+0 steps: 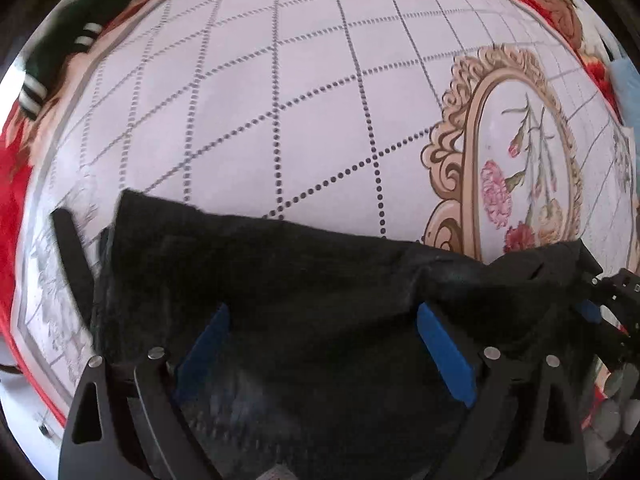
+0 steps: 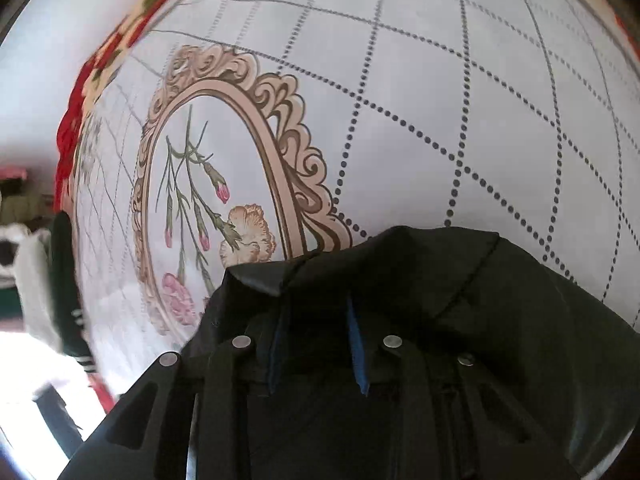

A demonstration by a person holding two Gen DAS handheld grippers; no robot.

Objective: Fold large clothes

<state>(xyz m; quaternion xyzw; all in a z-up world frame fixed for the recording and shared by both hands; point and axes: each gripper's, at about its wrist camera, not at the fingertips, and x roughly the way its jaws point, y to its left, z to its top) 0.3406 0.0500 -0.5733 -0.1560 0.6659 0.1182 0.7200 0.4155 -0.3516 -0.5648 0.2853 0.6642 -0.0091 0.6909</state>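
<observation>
A black garment point(image 1: 304, 280) hangs across the lower half of the left wrist view, over a white bed sheet point(image 1: 280, 100) with a dotted grid. My left gripper point(image 1: 324, 332) has its blue fingers point(image 1: 444, 356) wide apart, with the black cloth draped between and over them. In the right wrist view the same black garment point(image 2: 460, 320) covers the bottom. My right gripper point(image 2: 316, 320) has its blue fingers point(image 2: 356, 344) close together, pinching a fold of the cloth. The right gripper also shows at the right edge of the left wrist view point(image 1: 600, 300), holding the cloth's far end.
The sheet carries a beige oval frame with carnations point(image 1: 520, 168), also in the right wrist view point(image 2: 224, 184). A red floral blanket point(image 1: 12, 200) borders the sheet. A dark green garment with white stripes point(image 1: 60, 52) lies at the far left corner.
</observation>
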